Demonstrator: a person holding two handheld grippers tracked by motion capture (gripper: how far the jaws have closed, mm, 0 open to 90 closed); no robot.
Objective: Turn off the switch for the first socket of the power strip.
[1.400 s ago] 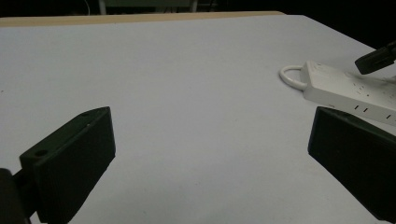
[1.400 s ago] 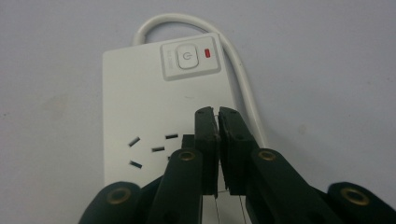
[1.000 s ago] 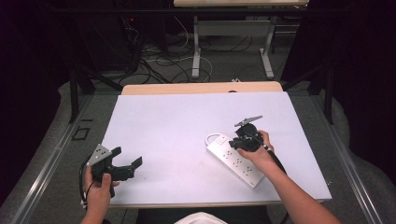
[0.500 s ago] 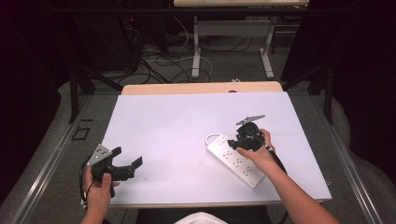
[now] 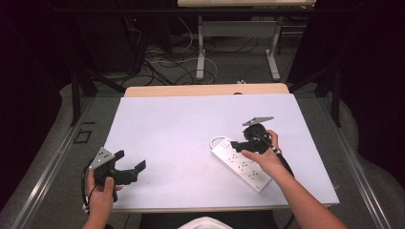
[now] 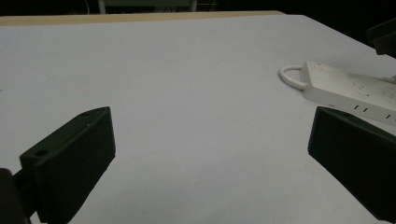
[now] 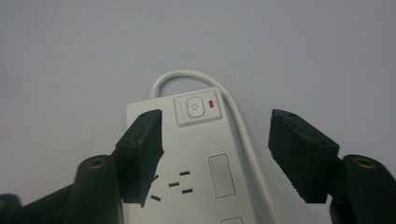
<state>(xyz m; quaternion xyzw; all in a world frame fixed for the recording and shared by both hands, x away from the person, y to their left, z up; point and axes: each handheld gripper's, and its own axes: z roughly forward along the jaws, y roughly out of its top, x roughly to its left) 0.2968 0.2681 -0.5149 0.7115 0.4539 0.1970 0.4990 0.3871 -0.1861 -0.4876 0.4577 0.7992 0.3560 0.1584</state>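
The power strip is lying at an angle on the right half of the white table, its cord looping out at the switch end. The right gripper is hovering over that end, jaws apart around the switch. The left gripper is waiting near the table's front left edge, jaws apart and holding nothing. Nothing is shifting from half a second ago; no grasp is made yet.

In the right gripper view, the long white plastic power strip is cut off by the bottom edge, and the near black jaw covers part of one socket. In the high view, the person's right hand hides its middle, and its sockets are too small to count.
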